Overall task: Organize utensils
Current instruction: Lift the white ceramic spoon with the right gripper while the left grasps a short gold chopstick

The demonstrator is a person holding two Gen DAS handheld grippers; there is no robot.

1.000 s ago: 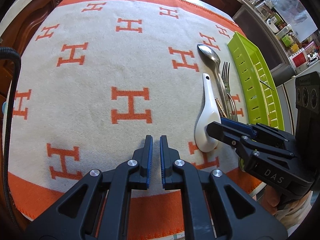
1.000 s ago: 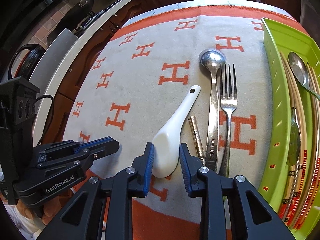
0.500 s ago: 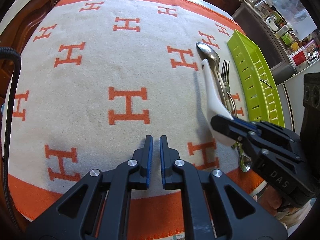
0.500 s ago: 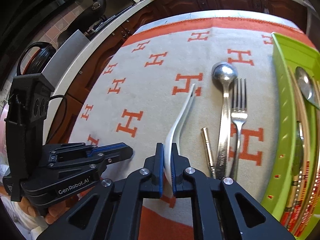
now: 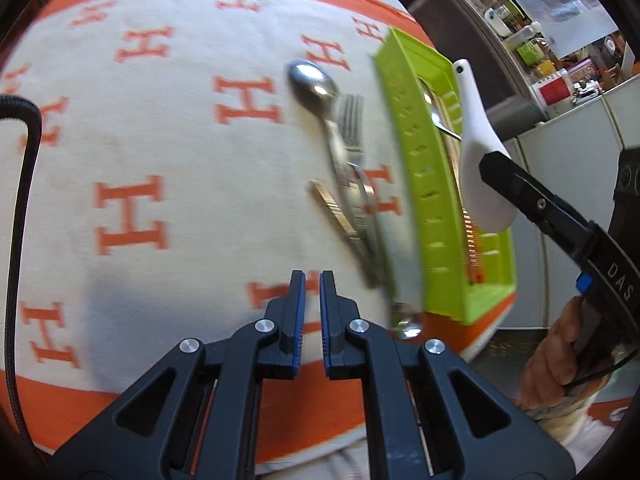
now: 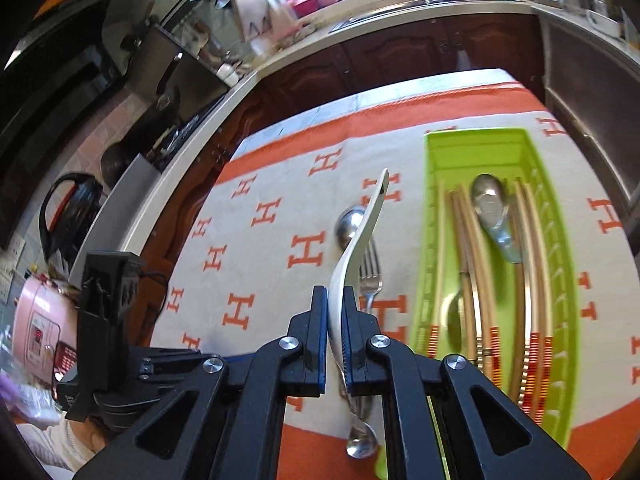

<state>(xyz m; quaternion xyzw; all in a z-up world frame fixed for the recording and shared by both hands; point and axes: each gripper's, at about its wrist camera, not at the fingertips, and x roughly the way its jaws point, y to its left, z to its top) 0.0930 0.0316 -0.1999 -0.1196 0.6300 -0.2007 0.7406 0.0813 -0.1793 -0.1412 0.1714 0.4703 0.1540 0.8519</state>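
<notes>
My right gripper [image 6: 335, 300] is shut on the bowl of a white ceramic spoon [image 6: 362, 236], held in the air with its handle pointing away. In the left wrist view the white spoon [image 5: 478, 160] hangs over the green tray [image 5: 424, 184]. The green tray [image 6: 440, 152] holds chopsticks and a metal spoon [image 6: 490, 208]. A metal spoon [image 5: 316, 82], a fork [image 5: 352, 124] and a gold-coloured piece [image 5: 332, 208] lie on the cloth left of the tray. My left gripper [image 5: 313, 280] is shut and empty above the cloth's near part.
A cream cloth with orange H marks [image 5: 160, 120] covers the table. A black cable [image 5: 20, 200] runs along the left edge. A pink cooker [image 6: 44, 320] and kitchen counters [image 6: 360, 20] stand beyond the table.
My right gripper closed on the white spoon, lifted it off the cloth and carried it right, over the green tray. The left gripper shifted right, staying shut.
</notes>
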